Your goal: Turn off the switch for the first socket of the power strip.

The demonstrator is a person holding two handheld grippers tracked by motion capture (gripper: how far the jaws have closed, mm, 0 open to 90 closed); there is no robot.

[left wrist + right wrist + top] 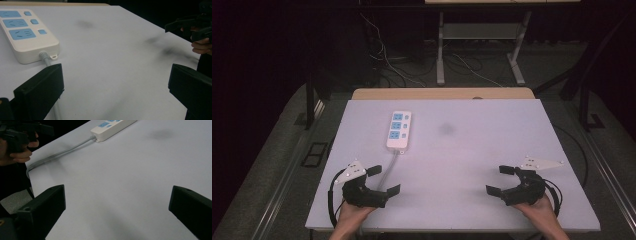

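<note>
A white power strip with blue sockets lies flat on the left half of the white table top; its grey cable runs toward the near edge. My left gripper is held near the front left corner, jaws wide apart, nothing between them, with the cable passing just under its jaws. In the left gripper view the power strip sits ahead at the upper left. My right gripper hovers at the front right, open and empty. The right gripper view shows the power strip far off at the top.
The white table top rests on a wooden table whose far edge shows behind it. A faint dark smudge marks the surface near the middle. Cables and a metal table frame stand on the dark floor beyond.
</note>
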